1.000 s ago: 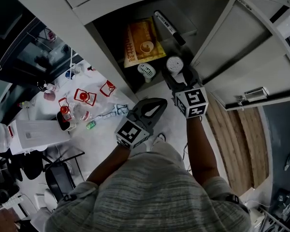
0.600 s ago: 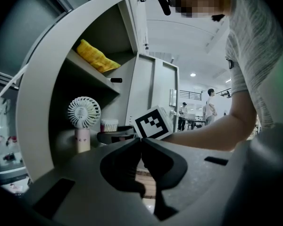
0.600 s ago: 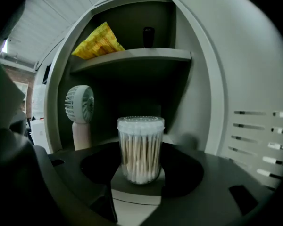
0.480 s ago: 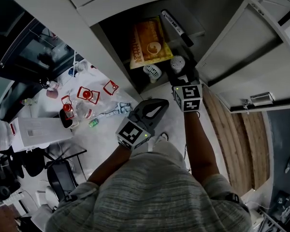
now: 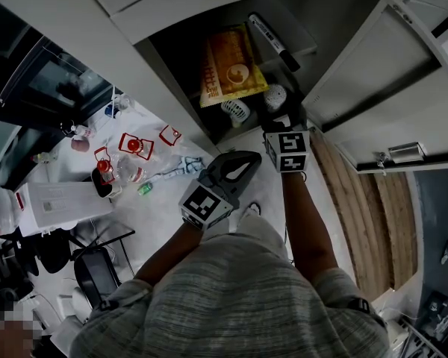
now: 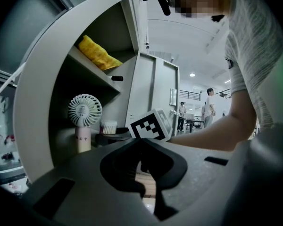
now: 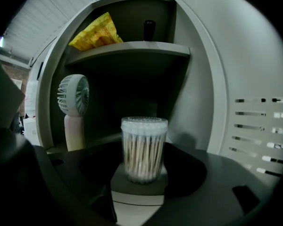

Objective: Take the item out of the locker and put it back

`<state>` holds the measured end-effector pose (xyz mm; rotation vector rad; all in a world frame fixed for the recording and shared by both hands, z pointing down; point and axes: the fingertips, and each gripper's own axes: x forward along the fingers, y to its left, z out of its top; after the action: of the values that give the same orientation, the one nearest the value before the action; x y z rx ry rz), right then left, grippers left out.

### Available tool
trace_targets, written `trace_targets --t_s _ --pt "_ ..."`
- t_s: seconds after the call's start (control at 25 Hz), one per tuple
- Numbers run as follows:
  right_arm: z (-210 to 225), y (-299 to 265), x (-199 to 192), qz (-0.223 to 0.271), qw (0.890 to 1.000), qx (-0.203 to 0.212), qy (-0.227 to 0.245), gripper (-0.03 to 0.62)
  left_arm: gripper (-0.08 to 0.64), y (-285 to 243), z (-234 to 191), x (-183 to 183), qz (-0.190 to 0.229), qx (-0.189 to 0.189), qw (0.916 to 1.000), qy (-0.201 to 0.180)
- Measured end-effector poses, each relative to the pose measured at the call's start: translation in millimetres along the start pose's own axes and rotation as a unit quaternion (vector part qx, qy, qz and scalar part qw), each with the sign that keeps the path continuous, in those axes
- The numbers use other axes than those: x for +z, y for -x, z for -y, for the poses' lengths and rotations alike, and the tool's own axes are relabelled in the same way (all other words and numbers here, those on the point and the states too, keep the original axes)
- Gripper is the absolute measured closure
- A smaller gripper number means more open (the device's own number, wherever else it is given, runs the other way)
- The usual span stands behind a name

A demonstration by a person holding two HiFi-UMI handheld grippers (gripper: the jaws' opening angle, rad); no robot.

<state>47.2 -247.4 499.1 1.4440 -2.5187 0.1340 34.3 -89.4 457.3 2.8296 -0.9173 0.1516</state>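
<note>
Both jaws of my right gripper (image 7: 142,171) clench the swab jar (image 7: 144,147), now raised to the lower-shelf front edge of the locker (image 7: 195,102); put-back looks nearly done. My left gripper (image 6: 146,166) is closed, empty.

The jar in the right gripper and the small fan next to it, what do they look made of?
The jar: likely clear, glossy plastic, since its contents show straight through the wall. The fan: probably matte pale plastic, with a moulded grille and a smooth handle.
</note>
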Motion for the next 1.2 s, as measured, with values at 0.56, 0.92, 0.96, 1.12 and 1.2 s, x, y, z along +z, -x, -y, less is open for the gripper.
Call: trace_targets --t_s 0.56,0.92,0.96,1.12,1.2 --pt "-5.3 44.1 7.0 0.014 0.999 0.013 -0.043 0.313 0.551 -0.4 -0.3 -4.0 -0.002 -0.004 0.9999 0.011" --pt "-41.2 64.7 13.4 0.022 0.996 0.075 -0.042 0.313 0.551 4.2 -1.0 -11.5 -0.008 0.002 0.9999 0.008" --pt "-46.1 64.3 14.9 0.024 0.995 0.086 -0.041 0.314 0.551 4.8 -1.4 -10.3 -0.005 0.004 1.0 0.008" --pt "-66.9 60.9 22.0 0.037 0.989 0.139 -0.037 0.314 0.551 10.3 -4.1 -8.3 0.002 0.014 0.9999 0.01" --pt "-74.9 56.5 23.1 0.038 0.986 0.161 -0.034 0.314 0.551 14.7 -6.6 -8.8 0.001 0.021 0.9997 0.01"
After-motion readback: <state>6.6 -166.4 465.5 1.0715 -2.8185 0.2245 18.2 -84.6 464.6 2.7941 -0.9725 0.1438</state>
